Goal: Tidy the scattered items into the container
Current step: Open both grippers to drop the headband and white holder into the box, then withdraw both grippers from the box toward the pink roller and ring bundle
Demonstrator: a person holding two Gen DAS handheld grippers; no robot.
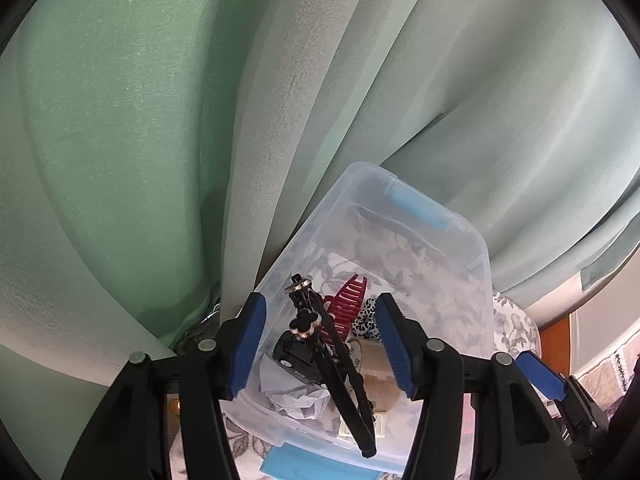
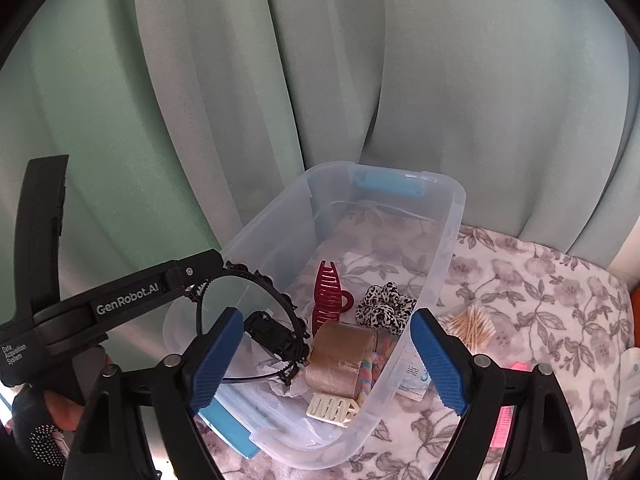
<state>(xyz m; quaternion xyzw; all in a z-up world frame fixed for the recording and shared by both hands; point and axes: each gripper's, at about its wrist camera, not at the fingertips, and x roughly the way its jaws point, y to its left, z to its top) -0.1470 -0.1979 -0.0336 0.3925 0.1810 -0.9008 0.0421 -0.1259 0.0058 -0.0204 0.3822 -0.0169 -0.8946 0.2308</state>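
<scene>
The clear plastic container (image 2: 448,216) stood on a floral-covered surface (image 2: 540,292) against a green curtain (image 2: 160,100). Inside it lay a red claw clip (image 2: 329,298), a leopard-print scrunchie (image 2: 384,306), a roll of brown tape (image 2: 340,354), a cream claw clip (image 2: 332,408), a black hair clip (image 2: 270,334) and crumpled paper (image 2: 288,384).

A black beaded headband (image 2: 256,280) leaned over the container's left wall, one end down among the items and its arch rising above the rim. The left gripper (image 1: 320,344) hovered over that end of the container with its jaws wide apart and the headband standing between them, untouched by either pad as far as could be seen. The right gripper (image 2: 328,360) also hung wide open and empty above the container.

The step in hand appeared to be settling the headband into the container. Cotton swabs (image 2: 470,322) and a pink item (image 2: 504,424) lay outside on the cloth to the right, so the next move likely called for the right gripper to swing across and close on one of them.
</scene>
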